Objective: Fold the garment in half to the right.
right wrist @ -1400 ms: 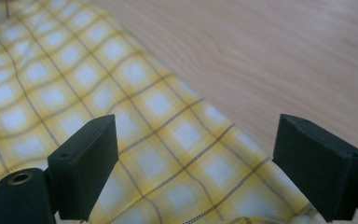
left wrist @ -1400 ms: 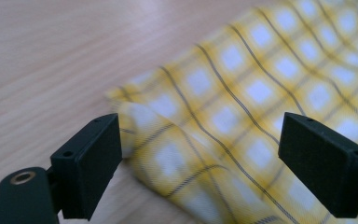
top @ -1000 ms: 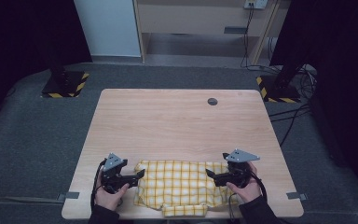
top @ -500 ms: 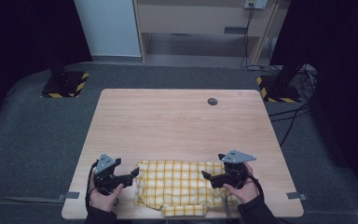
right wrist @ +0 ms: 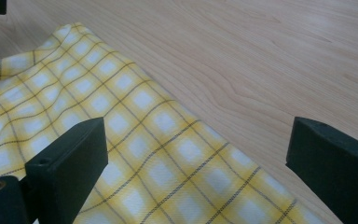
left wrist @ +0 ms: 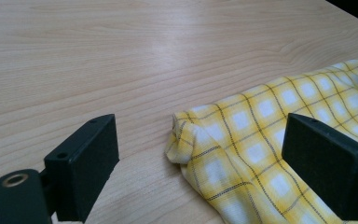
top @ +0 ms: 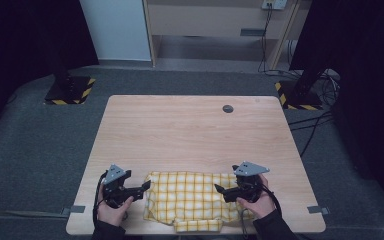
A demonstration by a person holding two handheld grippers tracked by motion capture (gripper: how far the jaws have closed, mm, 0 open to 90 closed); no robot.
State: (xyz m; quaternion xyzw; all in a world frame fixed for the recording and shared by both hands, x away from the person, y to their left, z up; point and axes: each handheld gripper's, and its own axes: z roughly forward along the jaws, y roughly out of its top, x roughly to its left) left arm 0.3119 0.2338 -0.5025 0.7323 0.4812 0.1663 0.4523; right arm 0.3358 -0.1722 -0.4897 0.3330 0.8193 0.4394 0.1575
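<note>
A yellow checked cloth [top: 190, 200] lies rumpled near the table's front edge, with a folded strip [top: 197, 226] along its near side. My left gripper [top: 144, 189] sits at the cloth's left end, jaws open. In the left gripper view the left gripper [left wrist: 200, 135] has the cloth's bunched corner [left wrist: 223, 140] between its jaws, and the pads do not touch it. My right gripper [top: 221, 190] is over the cloth's right part. In the right gripper view the right gripper [right wrist: 198, 135] stands open above the cloth's edge [right wrist: 158, 154], one jaw over fabric, the other over bare wood.
The wooden table [top: 195, 135] has a small dark round disc [top: 228, 108] near its far edge. Black stands with yellow-and-black striped bases [top: 70, 90] [top: 302, 95] flank the table on the grey floor. Cables [top: 320, 125] run at the right.
Both grippers have shifted only slightly beside the cloth. The cloth lies as before.
</note>
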